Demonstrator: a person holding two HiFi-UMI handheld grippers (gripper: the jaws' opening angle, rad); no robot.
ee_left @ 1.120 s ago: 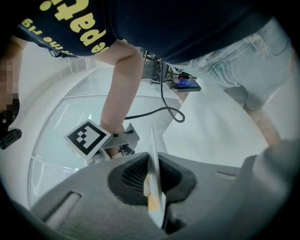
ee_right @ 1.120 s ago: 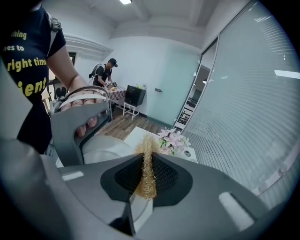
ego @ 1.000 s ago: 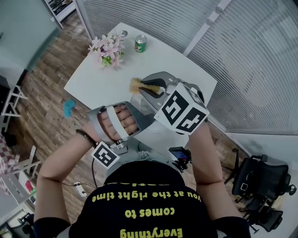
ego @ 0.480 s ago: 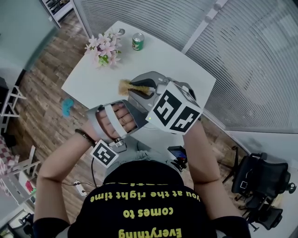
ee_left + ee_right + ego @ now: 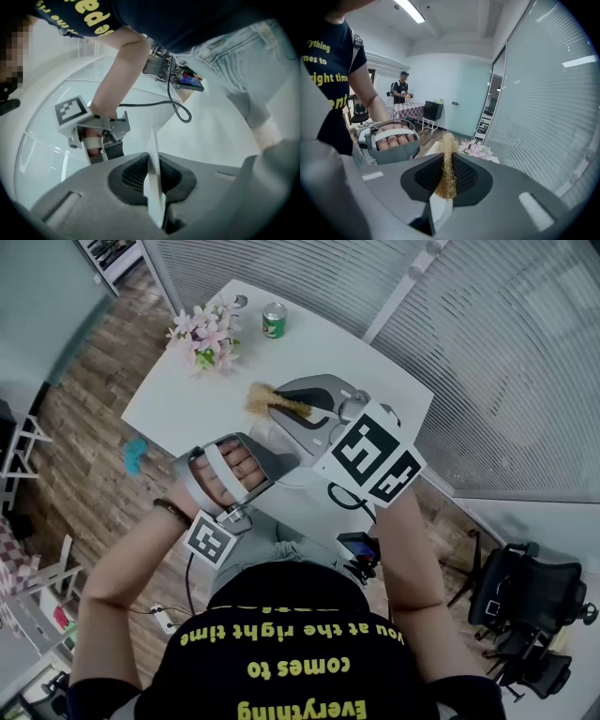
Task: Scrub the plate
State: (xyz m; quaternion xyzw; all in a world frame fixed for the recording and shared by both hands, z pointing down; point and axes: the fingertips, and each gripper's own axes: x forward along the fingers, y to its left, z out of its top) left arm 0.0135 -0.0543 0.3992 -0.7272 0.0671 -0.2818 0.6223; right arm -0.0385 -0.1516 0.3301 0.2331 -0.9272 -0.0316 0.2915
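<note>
Over the near edge of the desk [image 5: 192, 404], the left hand-held gripper [image 5: 153, 164] has sunk a little and rolled about its own line since a second ago. The right hand-held gripper [image 5: 448, 159] has only rolled slightly in place. Neither pair of jaws has changed its grip. The left one stays clenched on the rim of the white plate [image 5: 153, 197], which is held in the air and shows edge-on in the left gripper view. The right one stays clamped on a tan loofah scrubber [image 5: 446, 183], whose fibres stick out past the jaw tips.

From the head view the scrubber points out over the middle of the desk, away from the left hand. No view shows it touching the plate. I judge the person is tilting the plate to offer a face to the scrubber, so the scrubbing stroke is not yet on. The next move would be to bring the scrubber back across to the plate.

Apart from that the desk is white and nearly bare. Pink flowers [image 5: 202, 338] stand by its far left edge and a green can [image 5: 273, 321] stands near its far corner, both well apart from the hands. Round it lie a plank floor [image 5: 84, 399], slatted blinds [image 5: 487, 352] and a black office chair [image 5: 525, 592]. A second person [image 5: 400, 89] stands far back in the room.
</note>
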